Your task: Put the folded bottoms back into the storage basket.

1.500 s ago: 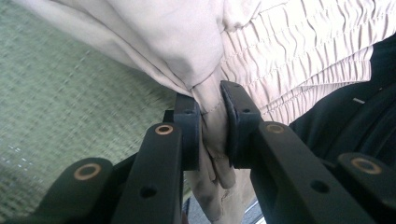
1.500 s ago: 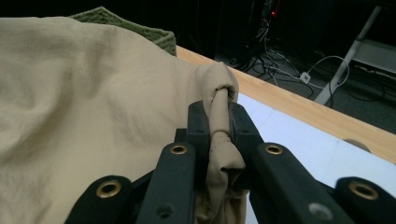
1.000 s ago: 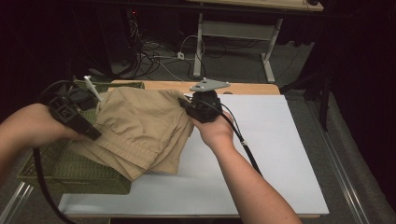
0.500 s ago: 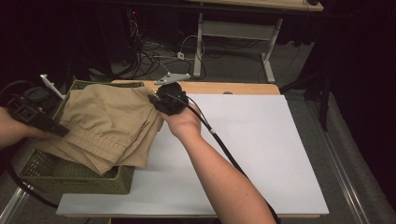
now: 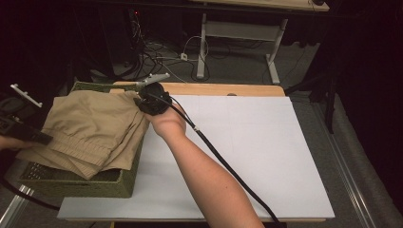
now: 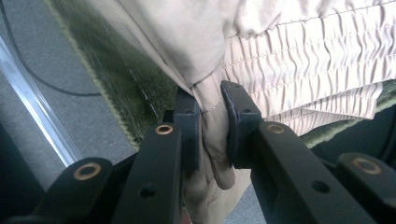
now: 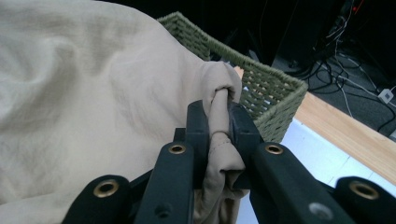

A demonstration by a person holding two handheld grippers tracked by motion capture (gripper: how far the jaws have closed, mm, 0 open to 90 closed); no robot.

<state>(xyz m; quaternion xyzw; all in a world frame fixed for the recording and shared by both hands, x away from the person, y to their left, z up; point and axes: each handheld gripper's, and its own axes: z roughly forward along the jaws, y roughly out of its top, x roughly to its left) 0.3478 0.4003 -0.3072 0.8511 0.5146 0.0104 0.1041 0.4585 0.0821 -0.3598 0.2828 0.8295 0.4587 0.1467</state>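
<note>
Two grippers, one garment, one basket, so the count is easy. A folded tan fabric garment with an elastic gathered waistband (image 5: pixel 92 130) is draped over the top of the woven green rectangular basket (image 5: pixel 76 183) at the left end of the white-covered tabletop (image 5: pixel 247 156). The left gripper (image 6: pixel 210 116) has its jaws clamped on a bunched fold near the waistband edge, over the basket's outer side. The right gripper (image 7: pixel 220 126) has its jaws pinched tight on a rolled corner of the cloth, right by the basket's far corner next to the wooden strip of the tabletop.

My read is we're at the lowering-in step: the garment sits over the basket, but it's riding on the rim rather than down inside. Next move probably needs both hands to drop together so the folds stay stacked, then let go once the cloth has settled below the rim. The overhanging front edge could snag.
</note>
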